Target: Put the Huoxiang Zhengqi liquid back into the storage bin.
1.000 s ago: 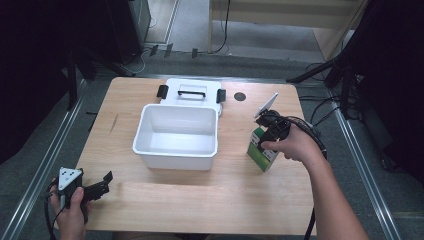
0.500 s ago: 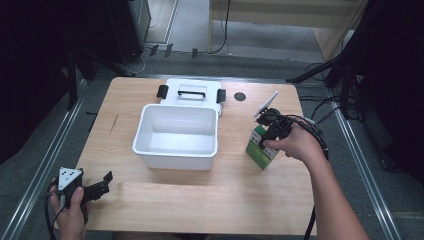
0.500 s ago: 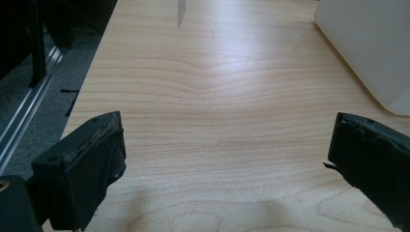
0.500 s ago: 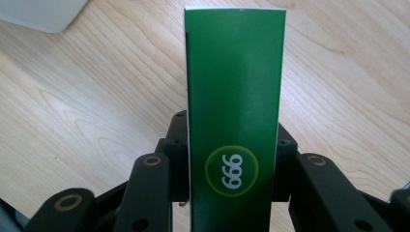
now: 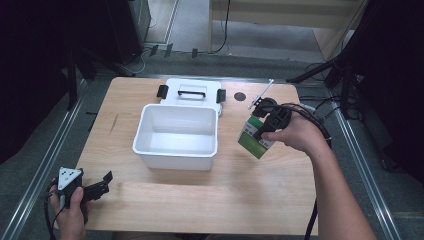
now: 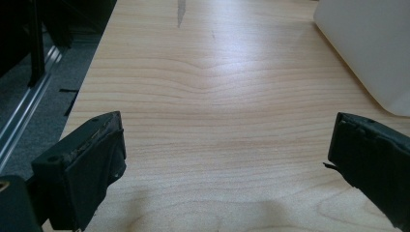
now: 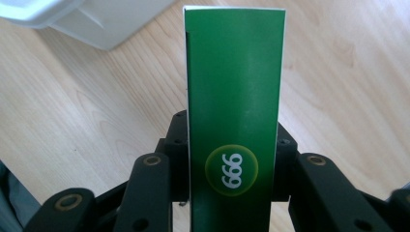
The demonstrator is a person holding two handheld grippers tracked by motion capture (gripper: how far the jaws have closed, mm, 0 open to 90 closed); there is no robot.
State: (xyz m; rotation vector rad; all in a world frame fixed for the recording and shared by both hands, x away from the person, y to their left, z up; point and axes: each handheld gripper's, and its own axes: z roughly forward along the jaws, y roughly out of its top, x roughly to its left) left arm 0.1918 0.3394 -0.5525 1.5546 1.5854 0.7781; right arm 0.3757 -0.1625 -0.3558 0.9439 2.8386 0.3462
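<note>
While the right claw (image 5: 264, 131) sits clamped on the green box (image 5: 256, 137) at centre right of the high view, tilted above the tabletop (image 5: 210, 195), the white bin (image 5: 176, 152) lies just to its left. The box's long axis runs straight out between the jaws. At lower left, the left claw (image 5: 102, 182) rests spread apart, well away.
</note>
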